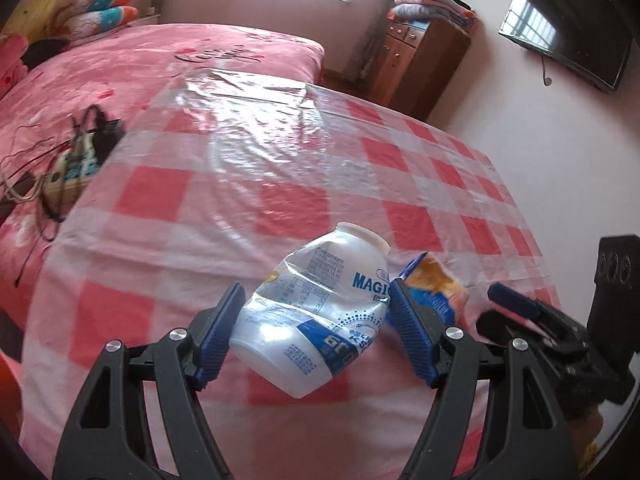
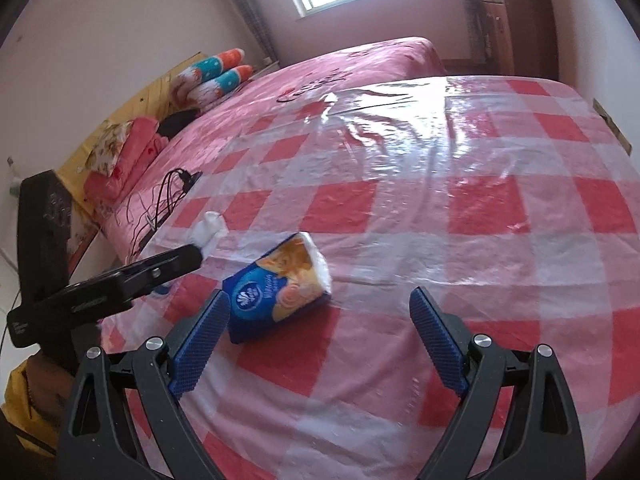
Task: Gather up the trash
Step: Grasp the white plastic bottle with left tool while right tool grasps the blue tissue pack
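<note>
Two blue pads of the left gripper [image 1: 312, 336] press on a crumpled white plastic bottle [image 1: 316, 312] and hold it clear above the checked plastic cloth [image 1: 280, 184] — neck end pointing away from the hand. Just beside it, the right gripper [image 2: 320, 344] stands wide with nothing between its pads; its left pad sits close against a blue-and-orange tissue pack [image 2: 280, 284] lying on the cloth near the edge nearest the grippers. Beyond the cloth's far edge spreads a pink bed [image 1: 140, 64].

A crumpled white bottle [image 1: 316, 312] hangs tilted beside a blue-and-orange tissue pack [image 2: 280, 284] lying flat.
</note>
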